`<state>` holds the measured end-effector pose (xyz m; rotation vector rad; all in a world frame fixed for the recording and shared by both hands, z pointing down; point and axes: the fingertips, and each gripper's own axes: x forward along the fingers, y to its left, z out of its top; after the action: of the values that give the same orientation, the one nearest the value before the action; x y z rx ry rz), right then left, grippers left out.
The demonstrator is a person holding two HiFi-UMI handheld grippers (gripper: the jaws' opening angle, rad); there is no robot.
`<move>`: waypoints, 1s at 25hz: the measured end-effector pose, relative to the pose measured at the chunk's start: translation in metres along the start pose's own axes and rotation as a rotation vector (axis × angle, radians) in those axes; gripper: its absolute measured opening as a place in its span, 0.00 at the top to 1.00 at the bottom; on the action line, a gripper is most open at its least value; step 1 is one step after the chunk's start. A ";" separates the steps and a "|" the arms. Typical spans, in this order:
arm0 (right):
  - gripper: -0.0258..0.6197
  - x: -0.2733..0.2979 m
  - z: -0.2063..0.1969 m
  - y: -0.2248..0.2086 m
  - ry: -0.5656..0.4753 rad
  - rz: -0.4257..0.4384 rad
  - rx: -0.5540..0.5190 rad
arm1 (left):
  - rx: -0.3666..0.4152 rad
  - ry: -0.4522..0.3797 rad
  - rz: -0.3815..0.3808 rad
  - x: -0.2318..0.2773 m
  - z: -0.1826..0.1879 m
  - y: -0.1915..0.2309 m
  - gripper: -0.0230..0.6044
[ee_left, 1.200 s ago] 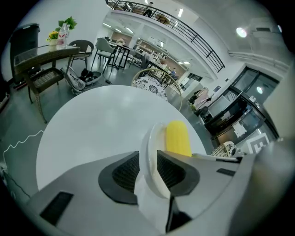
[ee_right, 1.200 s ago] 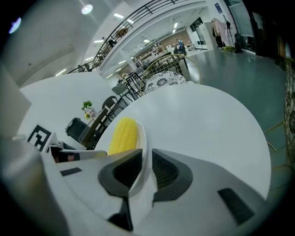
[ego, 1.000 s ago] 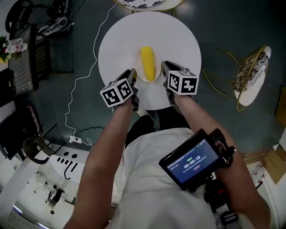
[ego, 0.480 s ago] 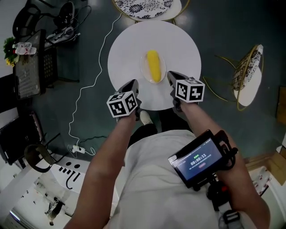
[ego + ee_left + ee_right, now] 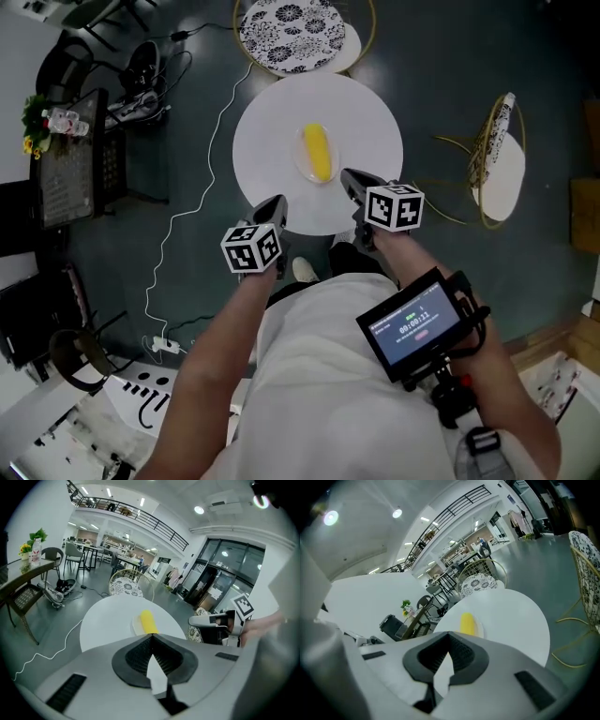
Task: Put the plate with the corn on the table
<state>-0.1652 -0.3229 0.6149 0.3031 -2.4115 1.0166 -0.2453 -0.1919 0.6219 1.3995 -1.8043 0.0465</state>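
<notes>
Table top (image 5: 272, 131): white, smooth, matt, no glare. Plate (image 5: 299, 156): white, slight gloss, material unclear. Corn (image 5: 318, 153): yellow, texture too small to read. Left gripper (image 5: 152, 635) and right gripper (image 5: 448, 633) bodies: grey matt plastic. Pads (image 5: 136, 657): black, ribbed, rubbery look. Floor (image 5: 450, 56): dark, smooth, faint sheen. Chair frame (image 5: 373, 23): gold metal wire. Seat (image 5: 291, 33): patterned cloth. Shirt (image 5: 319, 375): white cloth.

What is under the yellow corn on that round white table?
A small pale plate, its rim showing round the corn, sitting on the table. The plate's middle is covered by the corn.
</notes>
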 end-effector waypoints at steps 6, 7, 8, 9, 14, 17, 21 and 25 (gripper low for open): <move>0.95 -0.043 -0.012 0.038 -0.032 0.031 -0.054 | 0.031 -0.046 -0.086 -0.044 -0.004 -0.023 0.95; 0.95 -0.047 -0.012 0.044 -0.039 0.038 -0.066 | 0.041 -0.055 -0.098 -0.049 -0.004 -0.026 0.95; 0.95 -0.051 -0.012 0.048 -0.046 0.047 -0.077 | 0.055 -0.062 -0.107 -0.052 -0.004 -0.028 0.95; 0.95 -0.053 -0.012 0.052 -0.053 0.058 -0.084 | 0.068 -0.068 -0.114 -0.055 -0.004 -0.029 0.95; 0.95 -0.077 -0.016 0.083 -0.091 0.110 -0.106 | 0.075 -0.123 -0.146 -0.087 -0.006 -0.039 0.95; 0.95 -0.096 -0.020 0.097 -0.112 0.123 -0.127 | 0.083 -0.153 -0.165 -0.108 -0.006 -0.045 0.95; 0.95 -0.114 -0.032 0.101 -0.138 0.116 -0.129 | 0.125 -0.171 -0.194 -0.124 -0.007 -0.054 0.95; 0.95 -0.121 -0.052 0.107 -0.168 0.110 -0.125 | 0.166 -0.178 -0.212 -0.139 -0.013 -0.051 0.95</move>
<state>-0.0850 -0.2093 0.5173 0.2221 -2.6560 0.9141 -0.1916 -0.0957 0.5220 1.7548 -1.8180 -0.0411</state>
